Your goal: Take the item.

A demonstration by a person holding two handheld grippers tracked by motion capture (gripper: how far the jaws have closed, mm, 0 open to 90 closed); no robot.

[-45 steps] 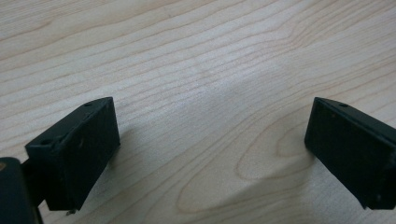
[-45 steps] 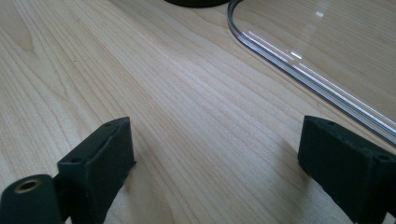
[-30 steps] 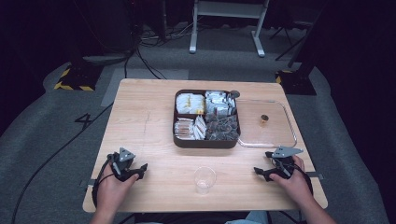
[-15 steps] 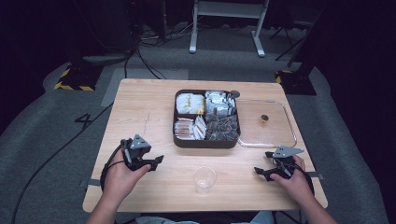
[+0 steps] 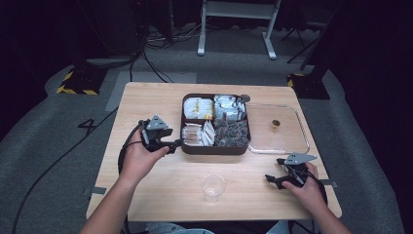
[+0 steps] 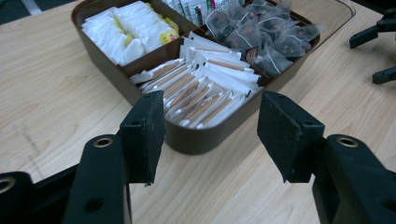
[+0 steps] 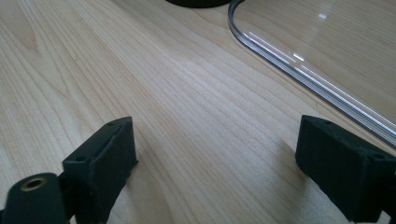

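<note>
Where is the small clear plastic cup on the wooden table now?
In the high view, the small clear plastic cup stands near the table's front edge, below the brown compartment tray, between the two hands.

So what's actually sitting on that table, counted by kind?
Brown compartment box: 1
Clear lid: 1
Clear plastic cup: 1
Hand-held grippers: 2, the left gripper and the right gripper
Total: 5

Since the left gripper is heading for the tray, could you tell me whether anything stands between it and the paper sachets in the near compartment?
Nothing visible does: the left gripper is open and empty, facing the sachets over the tray's near wall.
</note>
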